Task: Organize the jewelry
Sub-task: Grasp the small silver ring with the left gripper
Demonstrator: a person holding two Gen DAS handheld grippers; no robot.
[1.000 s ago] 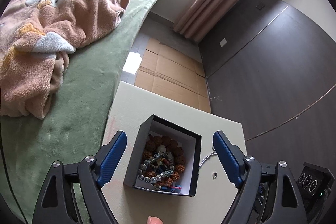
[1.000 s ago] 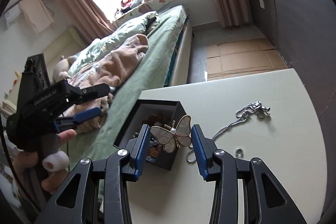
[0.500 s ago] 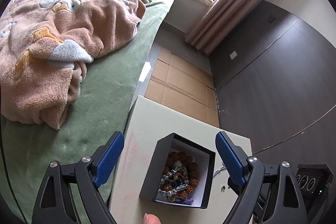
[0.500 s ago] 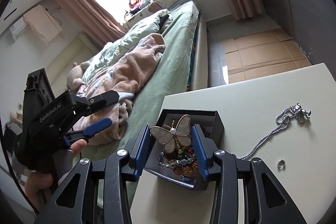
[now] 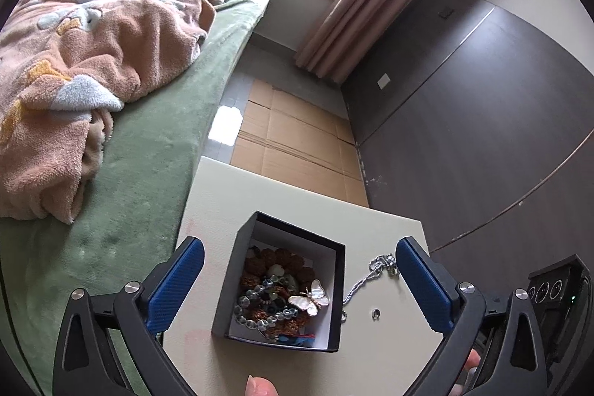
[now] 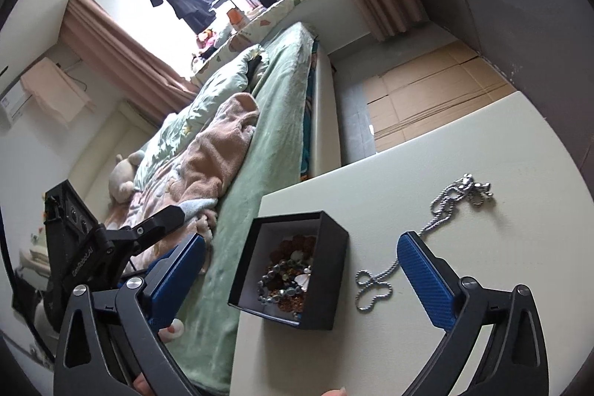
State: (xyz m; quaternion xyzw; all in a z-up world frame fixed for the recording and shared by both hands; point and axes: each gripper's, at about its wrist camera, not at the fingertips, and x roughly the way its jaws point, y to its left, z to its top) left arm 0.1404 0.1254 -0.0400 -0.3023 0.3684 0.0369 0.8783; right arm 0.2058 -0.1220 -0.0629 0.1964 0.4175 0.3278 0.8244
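- The cream-white rectangular table (image 5: 297,210) carries everything; it stands just beside the bed with the green cover (image 5: 122,173).
- The black square cardboard box with a white lining (image 5: 336,288) sits near the table's bed-side edge, open at the top. It looks light and would likely slide if nudged, so anything going in should be lowered, not pushed.
- The heap of brown bead bracelets and grey-blue bead strings (image 5: 267,299) fills the box floor, a soft, uneven bed.
- The silver ball-chain necklace (image 6: 441,210) lies loose on the table beside the box, one end looped, the other bunched. Limp and slippery, it would probably trail; the bunched end offers the fullest bite.
- The pearl-white butterfly brooch with gold trim (image 5: 310,299) rests on the beads inside the box. Thin wings look fragile; hold it across the body.
- The small silver ring (image 5: 376,313) lies on the table near the chain; flat and tiny, a hard pinch.
- The left gripper (image 5: 297,270) and right gripper (image 6: 300,266) have both just been opening; jaws stand wide apart, nothing between the pads, both hovering over the box.
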